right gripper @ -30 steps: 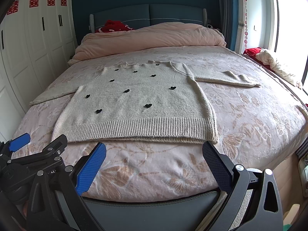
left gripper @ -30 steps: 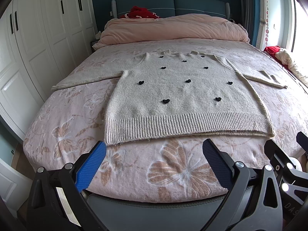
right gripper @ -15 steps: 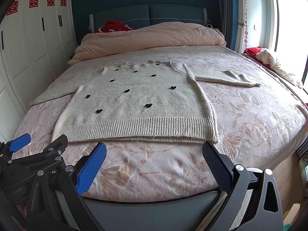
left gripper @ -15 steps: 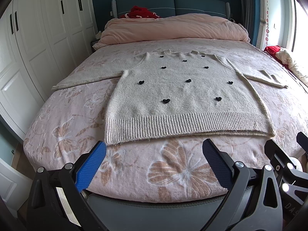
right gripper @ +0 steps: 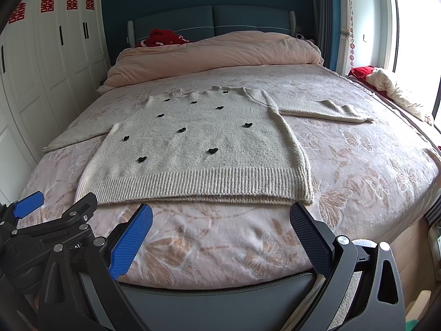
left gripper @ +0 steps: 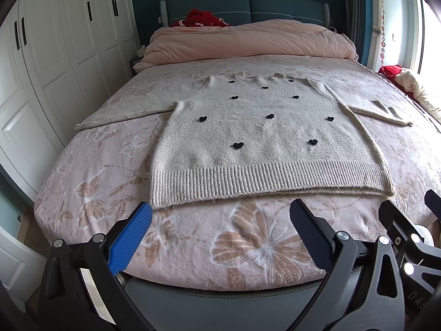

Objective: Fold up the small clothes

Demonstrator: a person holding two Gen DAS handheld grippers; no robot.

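A beige knit sweater with small black hearts lies flat, front up, on the bed, both sleeves spread out to the sides and the ribbed hem toward me. It also shows in the right wrist view. My left gripper is open and empty, held off the foot of the bed, short of the hem's left half. My right gripper is open and empty, short of the hem's right half. The left gripper's body shows at the lower left of the right wrist view.
The bed has a pink butterfly-print cover. A rolled pink duvet and a red item lie at the headboard. White wardrobes stand on the left. Red and cream clothes lie by the window on the right.
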